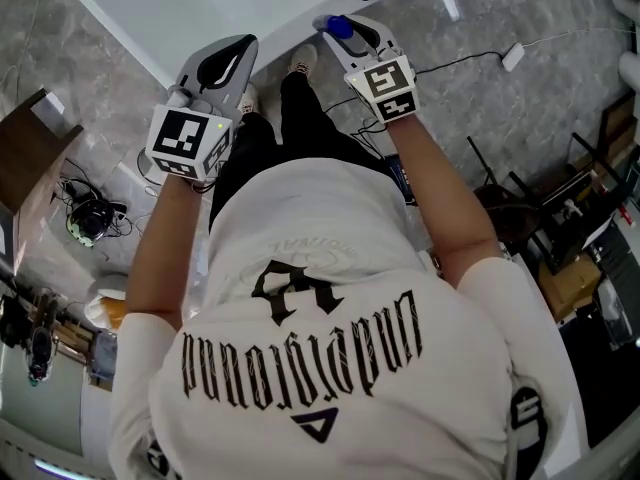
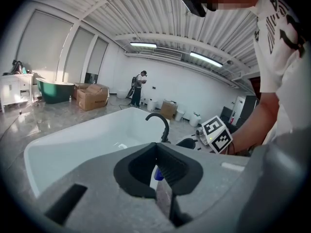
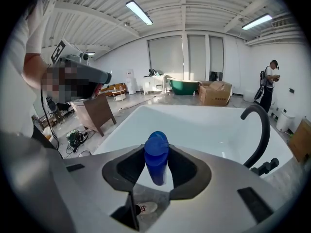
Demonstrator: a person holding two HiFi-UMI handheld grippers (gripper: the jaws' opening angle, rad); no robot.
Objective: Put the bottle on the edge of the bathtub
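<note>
The right gripper [image 3: 156,165], low centre in its own view, is clamped on the bottle [image 3: 156,157], its dark ribbed pads pressing both sides. The bottle is smooth blue plastic with a rounded cap and stands upright in the grip. The left gripper [image 2: 156,147], at the lower centre of its view, has its jaws together at the tips and holds nothing. A white-and-blue sliver in the slit behind them is probably the bottle beyond.

The task is not yet done. In the head view's upper middle the bottle hangs near the bathtub [image 3: 204,118]'s near rim, and the set-down and release remain. The tub is glossy white with a broad, rounded lip. A black curved faucet [image 3: 260,125] rises at the right, over grey marbled floor [image 1: 540,98].
</note>
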